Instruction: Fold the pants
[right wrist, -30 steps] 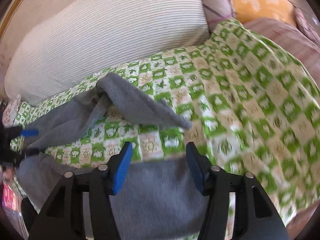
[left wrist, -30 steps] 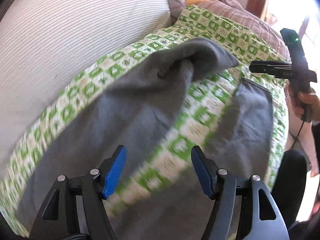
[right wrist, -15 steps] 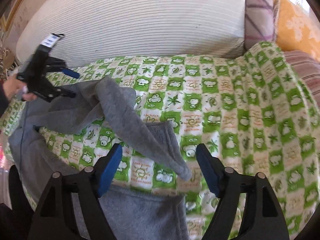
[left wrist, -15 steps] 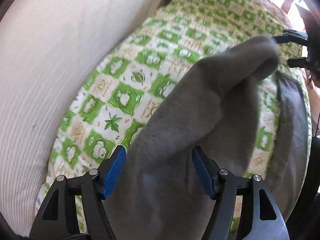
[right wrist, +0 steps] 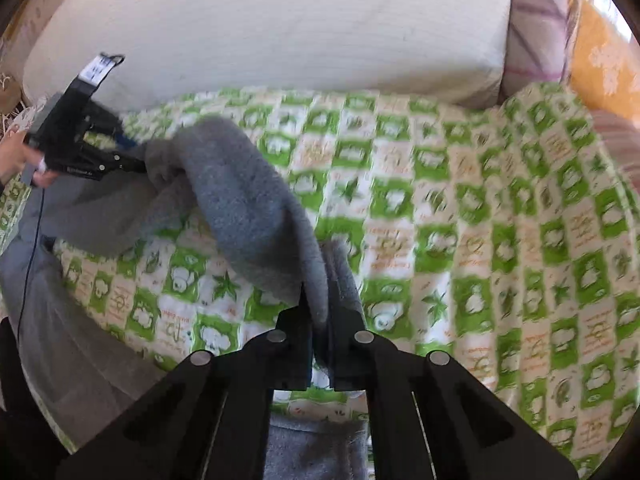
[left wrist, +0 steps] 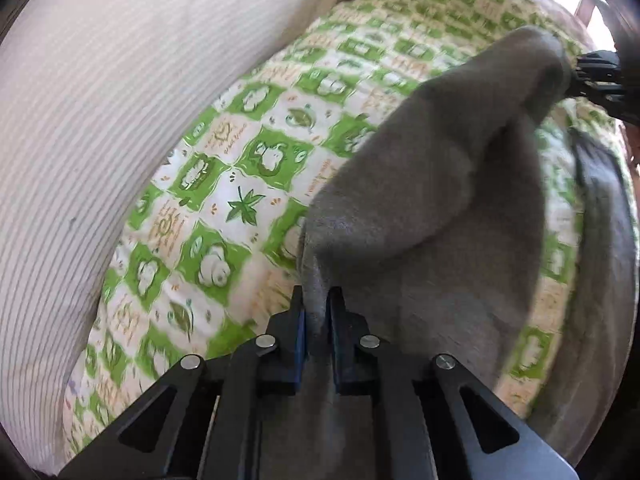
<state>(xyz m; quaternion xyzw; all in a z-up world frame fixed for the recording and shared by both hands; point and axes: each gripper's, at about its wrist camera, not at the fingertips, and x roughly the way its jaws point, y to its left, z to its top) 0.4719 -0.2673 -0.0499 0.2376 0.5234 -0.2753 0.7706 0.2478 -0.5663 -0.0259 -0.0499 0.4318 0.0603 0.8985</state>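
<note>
Grey pants (left wrist: 432,200) are spread on a green-checked bedcover (left wrist: 240,184), partly lifted. One raised fold is pinched by the left hand-held gripper (left wrist: 317,312), another by the right hand-held gripper (right wrist: 318,312); both have just closed. Waistband and hems are cut off by the frame edges.

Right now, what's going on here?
A person is folding grey pants on a bed with a green checked cover, one handheld gripper per hand. The left gripper and right gripper have each just closed on the upper leg, jaws pinching the cloth. The other leg lies flat. A striped pillow sits behind.
</note>
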